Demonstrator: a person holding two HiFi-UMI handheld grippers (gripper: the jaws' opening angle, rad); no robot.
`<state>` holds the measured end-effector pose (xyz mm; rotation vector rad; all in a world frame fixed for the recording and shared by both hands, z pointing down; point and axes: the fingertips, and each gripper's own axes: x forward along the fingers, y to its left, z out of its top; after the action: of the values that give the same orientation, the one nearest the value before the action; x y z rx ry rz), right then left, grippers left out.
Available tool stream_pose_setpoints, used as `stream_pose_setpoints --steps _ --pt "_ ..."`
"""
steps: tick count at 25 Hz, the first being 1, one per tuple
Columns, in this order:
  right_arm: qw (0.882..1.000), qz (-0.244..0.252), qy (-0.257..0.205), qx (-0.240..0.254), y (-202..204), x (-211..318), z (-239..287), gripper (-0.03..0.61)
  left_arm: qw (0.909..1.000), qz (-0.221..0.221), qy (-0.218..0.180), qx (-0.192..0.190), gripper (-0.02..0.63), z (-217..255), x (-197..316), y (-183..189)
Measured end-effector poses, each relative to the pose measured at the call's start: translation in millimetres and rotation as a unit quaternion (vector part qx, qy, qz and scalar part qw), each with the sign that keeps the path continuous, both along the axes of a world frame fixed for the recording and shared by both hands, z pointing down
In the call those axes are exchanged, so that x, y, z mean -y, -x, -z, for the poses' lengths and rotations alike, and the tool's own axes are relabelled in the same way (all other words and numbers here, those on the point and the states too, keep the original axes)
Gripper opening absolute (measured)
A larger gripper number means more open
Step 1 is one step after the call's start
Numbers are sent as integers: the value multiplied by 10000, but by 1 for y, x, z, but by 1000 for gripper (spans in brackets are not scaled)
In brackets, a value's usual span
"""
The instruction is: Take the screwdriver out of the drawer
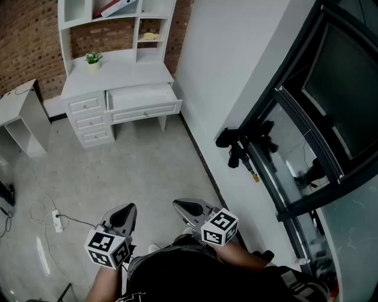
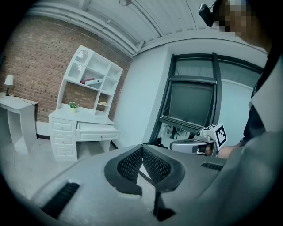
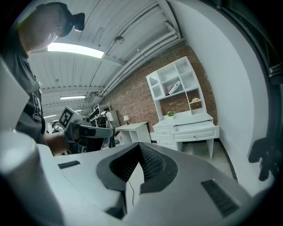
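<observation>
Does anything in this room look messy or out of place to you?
Mostly tidy. The white desk has its wide drawer standing pulled open, a red-and-white folder leans at a slant high above it, and a power strip with its cable lies loose on the floor.

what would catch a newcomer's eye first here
The white desk against the brick wall, far ahead, with its top drawer pulled open and a small potted plant on top. Nearer, low in the head view, the left hand-held gripper and right hand-held gripper are both shut and empty.
</observation>
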<state>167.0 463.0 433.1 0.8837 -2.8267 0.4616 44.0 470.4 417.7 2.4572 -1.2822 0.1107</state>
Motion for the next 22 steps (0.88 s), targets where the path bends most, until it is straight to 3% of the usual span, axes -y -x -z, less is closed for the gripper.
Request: stream_pose_setpoints --steps 12,19,22 --pt "10000 18 49 -14 -5 -3 -4 3 9999 -116 -70 33 15 4 -2 -12" --pt "9996 154 40 -240 7 -9 -12 3 9998 -61 142 -159 15 -4 -2 -7" --pt "9994 156 51 -291 9 -7 -13 3 9999 -41 79 48 15 -7 -4 -4"
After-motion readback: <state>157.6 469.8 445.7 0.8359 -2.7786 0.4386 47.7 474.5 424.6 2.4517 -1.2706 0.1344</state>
